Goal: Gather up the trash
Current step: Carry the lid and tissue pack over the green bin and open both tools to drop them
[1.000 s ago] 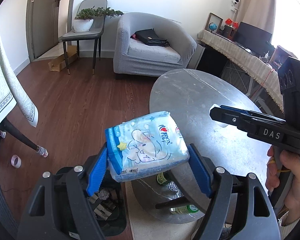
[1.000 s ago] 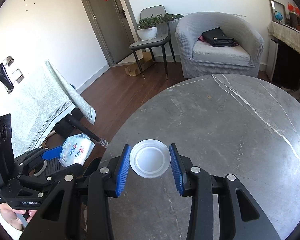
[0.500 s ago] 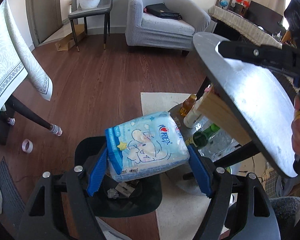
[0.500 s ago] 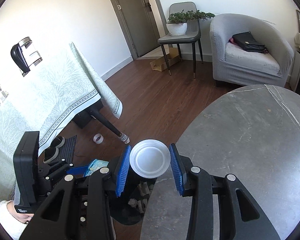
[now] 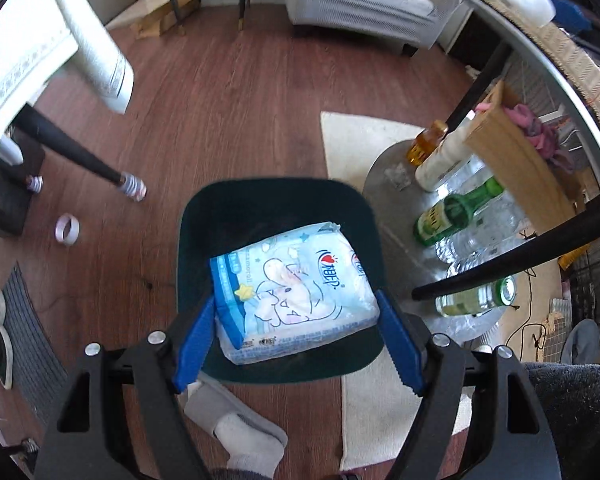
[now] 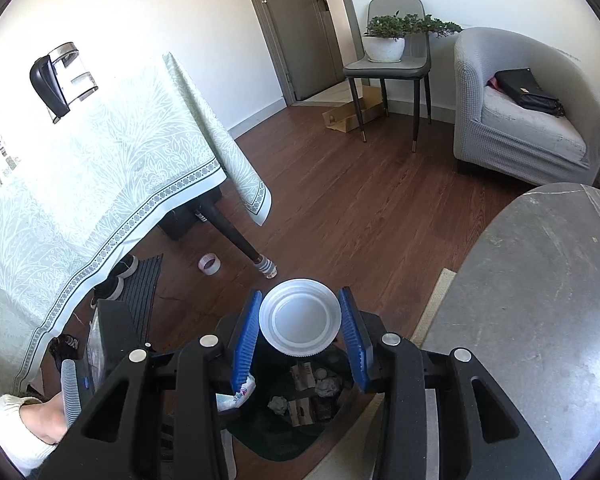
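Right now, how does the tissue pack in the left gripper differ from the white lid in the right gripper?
The tissue pack is soft, rectangular and printed in blue; the white lid is rigid, round and plain. The pack fills the left gripper; the lid needs a narrower right gripper opening. Both hang over the dark bin.

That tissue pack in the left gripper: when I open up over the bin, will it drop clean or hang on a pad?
The tissue pack looks soft and light: its film wrapper bulges between the left gripper pads, so it should probably spring back and fall. The glossy film seems unlikely to cling to a pad. It hangs over the dark bin, so it likely lands inside.
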### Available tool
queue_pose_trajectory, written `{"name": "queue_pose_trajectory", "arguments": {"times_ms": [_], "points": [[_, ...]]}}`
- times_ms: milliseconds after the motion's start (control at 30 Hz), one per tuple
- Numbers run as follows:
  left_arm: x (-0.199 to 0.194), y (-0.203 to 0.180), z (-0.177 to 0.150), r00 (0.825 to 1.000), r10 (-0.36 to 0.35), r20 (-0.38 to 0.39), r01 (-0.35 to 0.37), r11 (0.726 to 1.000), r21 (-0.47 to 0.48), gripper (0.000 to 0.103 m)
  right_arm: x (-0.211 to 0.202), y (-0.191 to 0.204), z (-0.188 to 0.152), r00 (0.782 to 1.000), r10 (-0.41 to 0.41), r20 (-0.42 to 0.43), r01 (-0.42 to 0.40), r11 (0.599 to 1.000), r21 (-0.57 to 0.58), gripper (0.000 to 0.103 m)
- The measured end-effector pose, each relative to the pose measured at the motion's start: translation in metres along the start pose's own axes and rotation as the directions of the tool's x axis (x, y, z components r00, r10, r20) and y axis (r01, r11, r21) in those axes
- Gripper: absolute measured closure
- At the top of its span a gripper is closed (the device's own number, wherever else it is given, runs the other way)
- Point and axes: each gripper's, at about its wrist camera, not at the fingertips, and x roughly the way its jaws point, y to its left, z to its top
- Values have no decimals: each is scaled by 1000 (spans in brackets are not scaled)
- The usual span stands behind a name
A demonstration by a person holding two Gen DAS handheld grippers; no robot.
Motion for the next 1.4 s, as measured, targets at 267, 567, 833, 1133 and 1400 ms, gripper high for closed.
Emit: {"name": "queue_pose_trajectory", "arguments": {"times_ms": [267,567,833,1133,1400], "points": [[31,24,-18,994,15,-107,-16,1000,-15,23,38,28,0,998,28,-64,-30,999,-24,63],[31,45,-23,995,-4,-102,0,999,-44,14,93,44,-12,981,39,-191,-44,999,-22,63],[8,58,-19,1000,-19,-25,17,996,-84,26,133,46,-27,961,14,-276,-19,1000,-14,63],[-39,75,-9,992,-12,127,30,990,-140,48,180,49,-55,918,-15,-397,8,1000,-19,63],[-79,77,6,965,-43,259,91,980,-177,69,218,51,-91,855,-46,-517,21,998,-55,63]]}}
